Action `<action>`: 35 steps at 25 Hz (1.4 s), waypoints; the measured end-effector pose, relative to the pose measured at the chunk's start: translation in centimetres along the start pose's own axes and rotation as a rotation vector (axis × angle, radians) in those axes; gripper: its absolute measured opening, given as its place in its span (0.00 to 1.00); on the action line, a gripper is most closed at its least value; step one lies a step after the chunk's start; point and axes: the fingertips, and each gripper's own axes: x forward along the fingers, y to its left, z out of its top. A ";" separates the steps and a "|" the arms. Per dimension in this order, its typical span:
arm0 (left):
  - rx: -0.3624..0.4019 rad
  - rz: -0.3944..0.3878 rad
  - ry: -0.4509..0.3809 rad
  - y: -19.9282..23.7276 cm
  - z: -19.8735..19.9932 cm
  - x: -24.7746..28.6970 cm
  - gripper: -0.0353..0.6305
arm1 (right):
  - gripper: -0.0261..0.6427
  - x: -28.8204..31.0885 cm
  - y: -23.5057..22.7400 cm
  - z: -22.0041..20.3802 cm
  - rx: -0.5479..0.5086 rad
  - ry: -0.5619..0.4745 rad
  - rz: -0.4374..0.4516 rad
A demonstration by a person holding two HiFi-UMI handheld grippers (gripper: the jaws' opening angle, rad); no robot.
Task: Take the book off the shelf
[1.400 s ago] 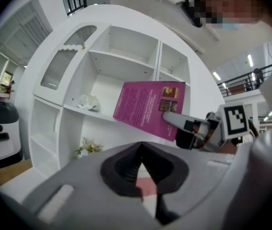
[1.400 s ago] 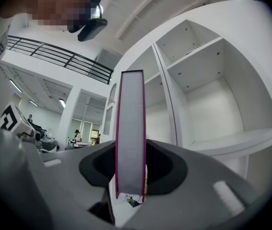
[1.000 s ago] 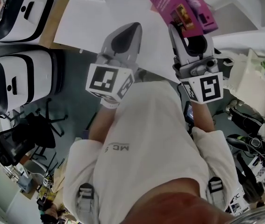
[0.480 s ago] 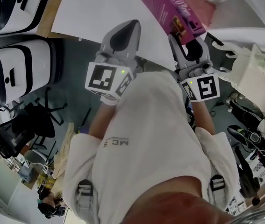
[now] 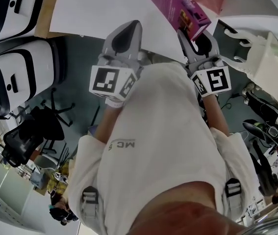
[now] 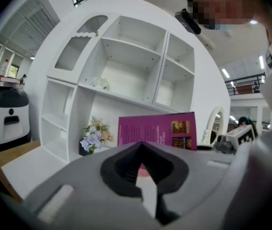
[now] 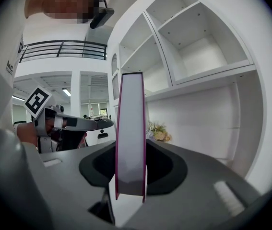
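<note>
A magenta book (image 5: 178, 6) is clamped by its lower edge in my right gripper (image 5: 197, 37), held upright in the air over the white table (image 5: 94, 9). In the right gripper view the book's pale page edge (image 7: 131, 143) rises straight out of the right gripper (image 7: 131, 176), whose pads press on both covers. The left gripper (image 5: 125, 33) hangs beside it on the left, shut and empty. In the left gripper view the book's back cover (image 6: 157, 131) shows just beyond the left gripper (image 6: 142, 145). The white shelf unit (image 6: 126, 61) stands behind.
The shelf's compartments (image 7: 198, 56) are mostly bare; a small bunch of flowers (image 6: 91, 138) sits low on it. White-and-black machines (image 5: 16, 77) stand at the left, with a black office chair (image 5: 26, 136) below them. A white rack (image 5: 266, 67) is at the right.
The right gripper and the book have drifted a little left and up in the head view. The left gripper has kept its place beside them, still shut.
</note>
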 end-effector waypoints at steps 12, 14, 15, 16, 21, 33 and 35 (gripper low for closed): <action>-0.011 0.004 0.051 0.5 -1.8 0.2 0.06 | 0.25 0.3 -1.0 -1.6 0.042 0.049 -0.002; -0.010 0.006 0.057 0.7 -2.0 0.2 0.06 | 0.25 0.3 -1.0 -1.6 0.040 0.051 0.004; -0.010 0.007 0.059 0.7 -2.1 0.2 0.06 | 0.25 0.3 -1.0 -1.6 0.039 0.050 0.009; -0.011 0.007 0.061 0.7 -2.2 0.3 0.06 | 0.25 0.2 -1.1 -1.5 0.038 0.050 0.014; -0.009 0.005 0.053 1.2 -1.9 0.4 0.06 | 0.25 0.3 -1.0 -1.1 0.028 0.060 0.049; -0.009 -0.022 0.038 0.7 -1.8 0.8 0.06 | 0.25 1.0 -0.1 0.0 0.024 0.075 0.161; -0.010 -0.027 0.038 0.7 -1.9 0.8 0.06 | 0.25 1.1 0.1 0.0 0.025 0.073 0.162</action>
